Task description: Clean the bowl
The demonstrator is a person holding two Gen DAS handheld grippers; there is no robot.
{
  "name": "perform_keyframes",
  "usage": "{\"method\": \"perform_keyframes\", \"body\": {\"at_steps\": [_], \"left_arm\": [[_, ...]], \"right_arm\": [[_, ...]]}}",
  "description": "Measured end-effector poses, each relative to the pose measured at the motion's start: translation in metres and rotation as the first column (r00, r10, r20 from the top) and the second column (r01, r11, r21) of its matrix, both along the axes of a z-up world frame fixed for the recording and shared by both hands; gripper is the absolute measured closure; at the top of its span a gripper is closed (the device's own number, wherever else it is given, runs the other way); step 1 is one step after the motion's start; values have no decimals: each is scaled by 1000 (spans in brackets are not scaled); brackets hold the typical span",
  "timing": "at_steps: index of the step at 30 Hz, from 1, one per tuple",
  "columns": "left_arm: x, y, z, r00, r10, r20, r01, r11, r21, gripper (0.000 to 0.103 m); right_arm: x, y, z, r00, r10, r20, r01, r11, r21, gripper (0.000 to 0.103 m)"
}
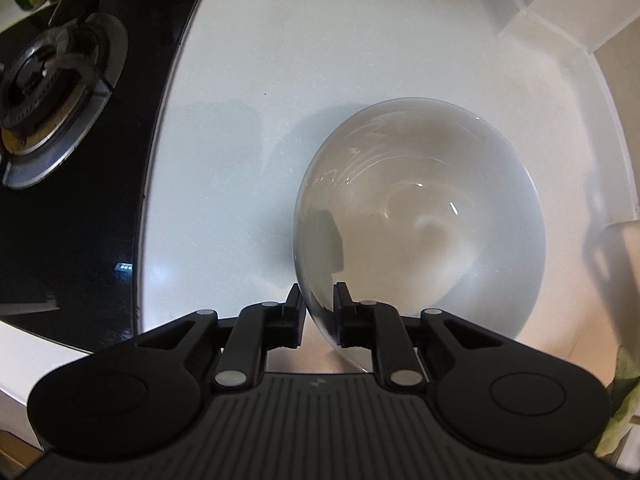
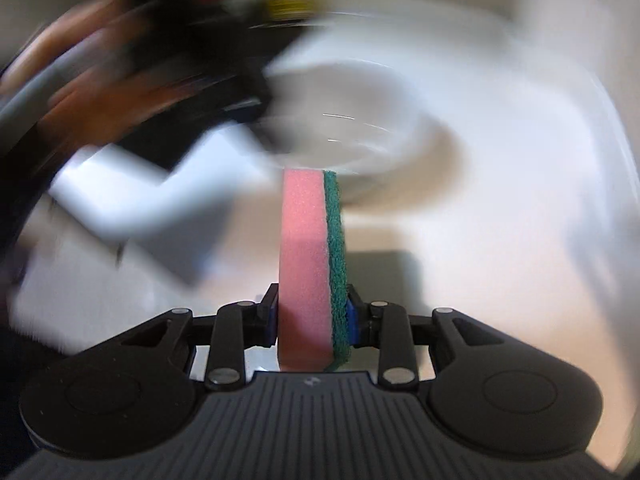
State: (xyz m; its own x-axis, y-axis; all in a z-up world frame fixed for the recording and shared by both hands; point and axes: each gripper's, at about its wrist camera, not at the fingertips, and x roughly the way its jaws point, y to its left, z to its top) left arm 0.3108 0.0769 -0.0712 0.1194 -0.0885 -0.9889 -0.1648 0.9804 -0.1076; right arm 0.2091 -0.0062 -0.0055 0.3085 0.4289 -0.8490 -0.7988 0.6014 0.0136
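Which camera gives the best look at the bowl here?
The left wrist view: the bowl is sharp, its inside open to view, its rim pinched by the left gripper. The right wrist view shows it only motion-blurred beyond the sponge.

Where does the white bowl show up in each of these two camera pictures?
Left wrist view: the white bowl fills the centre-right, its near rim between the fingers of the left gripper.
Right wrist view: the bowl is blurred, upper centre, beyond the pink-and-green sponge in the right gripper.
Shared landmark: the white countertop under the bowl.
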Motion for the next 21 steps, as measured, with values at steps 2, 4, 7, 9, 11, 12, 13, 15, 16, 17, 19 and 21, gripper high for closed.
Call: {"method": "perform_keyframes", "body": {"at_steps": [2,4,7,9,11,12,13,15,16,17,19,21], "left_arm": [[4,-2,0,1000,-26,-15,26,1000,11,86],[8,-2,-1,998,-50,-27,51,999,21,86],[12,-1,-1,995,-96,-31,97,995,29,85],[14,-1,-1,991,-132,-28,133,991,32,83],[13,-2,-1,985,-173,-23,174,984,42,81],[13,-3,-1,981,-195,-19,196,980,47,80],[12,-3,-2,978,-209,-17,210,977,47,80],[12,-3,-2,972,-234,-11,235,971,47,79],[12,-3,-2,969,-246,-9,246,968,45,79],[10,-2,-2,967,-256,-5,256,966,44,78],[8,-1,-1,961,-277,3,277,960,41,76],[9,2,-2,954,-299,15,298,953,45,76]], "right_arm": [[0,36,1,992,100,73,-96,994,-52,76],[10,65,-3,982,140,128,-129,988,-89,76],[21,94,-12,968,187,168,-163,976,-147,76],[28,99,-16,974,161,159,-138,979,-148,77],[28,94,-18,983,113,147,-93,986,-138,77],[28,88,-18,986,89,139,-71,989,-131,77],[29,78,-18,991,54,121,-40,993,-115,77],[31,60,-15,997,10,81,-3,996,-89,77],[33,52,-14,998,-10,61,15,996,-83,77],[34,45,-13,999,-25,43,28,996,-81,77],[35,35,-13,999,-36,26,38,995,-90,77],[35,30,-13,999,-25,28,28,993,-118,77]]}}
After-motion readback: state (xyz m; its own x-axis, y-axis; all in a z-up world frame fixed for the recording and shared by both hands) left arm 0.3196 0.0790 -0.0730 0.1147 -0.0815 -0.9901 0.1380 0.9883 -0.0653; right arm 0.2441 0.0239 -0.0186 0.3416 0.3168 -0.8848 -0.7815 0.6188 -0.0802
